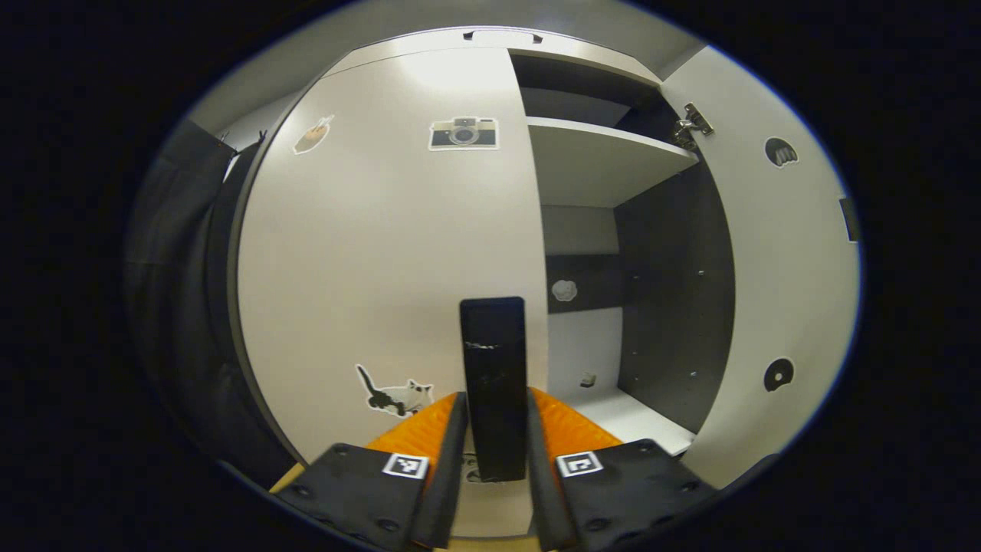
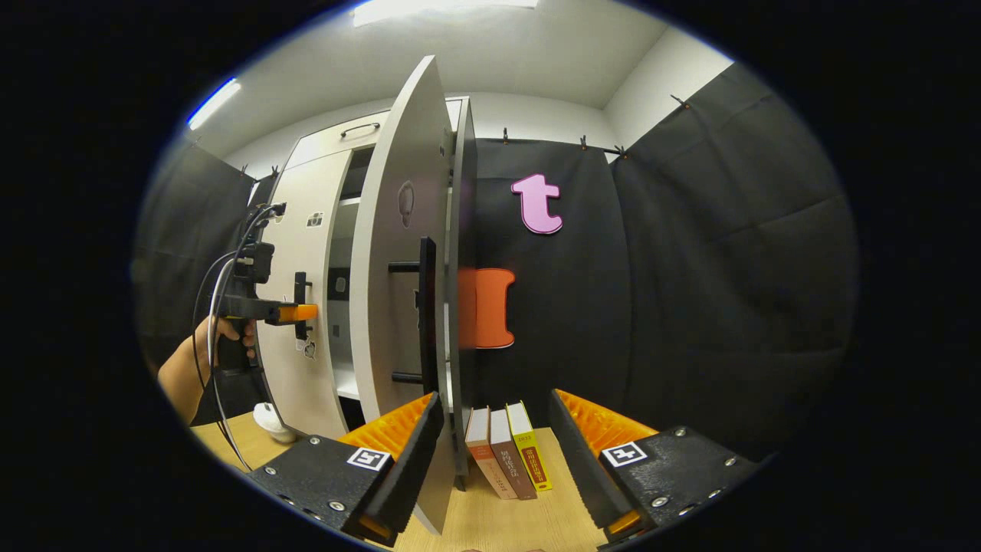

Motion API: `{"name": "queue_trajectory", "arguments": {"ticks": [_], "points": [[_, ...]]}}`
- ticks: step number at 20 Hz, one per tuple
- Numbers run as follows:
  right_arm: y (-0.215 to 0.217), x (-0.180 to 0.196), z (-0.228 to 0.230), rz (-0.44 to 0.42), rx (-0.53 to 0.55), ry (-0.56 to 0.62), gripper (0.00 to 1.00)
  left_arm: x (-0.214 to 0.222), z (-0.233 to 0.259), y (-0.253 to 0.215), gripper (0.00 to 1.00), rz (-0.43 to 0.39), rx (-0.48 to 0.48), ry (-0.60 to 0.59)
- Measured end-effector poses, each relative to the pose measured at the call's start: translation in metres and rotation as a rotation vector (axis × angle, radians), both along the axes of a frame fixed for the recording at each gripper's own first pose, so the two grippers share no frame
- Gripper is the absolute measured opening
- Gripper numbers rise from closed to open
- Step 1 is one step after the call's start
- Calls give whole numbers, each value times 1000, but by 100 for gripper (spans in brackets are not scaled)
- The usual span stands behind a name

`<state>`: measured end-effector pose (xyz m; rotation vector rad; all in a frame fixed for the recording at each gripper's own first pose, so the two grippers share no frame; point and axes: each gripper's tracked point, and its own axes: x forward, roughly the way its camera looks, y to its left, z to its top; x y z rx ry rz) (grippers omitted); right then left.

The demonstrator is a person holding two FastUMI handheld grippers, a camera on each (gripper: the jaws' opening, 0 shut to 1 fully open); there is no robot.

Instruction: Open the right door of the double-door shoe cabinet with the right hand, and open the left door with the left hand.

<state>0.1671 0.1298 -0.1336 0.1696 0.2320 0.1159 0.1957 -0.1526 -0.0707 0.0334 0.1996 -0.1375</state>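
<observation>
Fingers of the left gripper (image 1: 496, 429) sit tight on either side of the black handle (image 1: 494, 383) of the left door (image 1: 383, 253), clamped on it low on the bar. That door is not yet swung out and lies flat against the cabinet front. In the right gripper view the same gripper (image 2: 303, 312) is seen side-on at this handle (image 2: 300, 305), held by a hand (image 2: 218, 337).

The right gripper (image 2: 490, 437) has its fingers spread wide with nothing between them; the edge of the right door (image 2: 402, 291) passes just by its left finger. That door stands well open, its own handle (image 2: 425, 307) free, and shelves (image 1: 605, 161) show inside the cabinet. Books (image 2: 506, 452) stand on the floor just beyond.

So the right half looks done and the left pull is the step in hand. To do it well, I would keep the clamp firm and draw the handle back along an arc about the hinges on the door's far left edge, letting the wrist turn with the door rather than hauling straight out, which could slip the pads off the bar.
</observation>
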Motion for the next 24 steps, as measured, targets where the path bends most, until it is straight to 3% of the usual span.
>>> {"name": "queue_trajectory", "arguments": {"ticks": [1, 5, 11, 24], "points": [[-3, -2, 0, -10, -7, 4, 86, -5, 3, 1, 39, -2, -9, -3], [-16, -7, 4, -52, -26, -3, 86, -9, 1, 1, 28, -22, -25, 4], [-22, -8, 16, -76, -31, -44, 86, -17, 2, 5, 28, -73, -39, -7], [1, -13, 39, -11, -61, -143, 86, -55, 7, 30, 26, -121, -64, -8]]}}
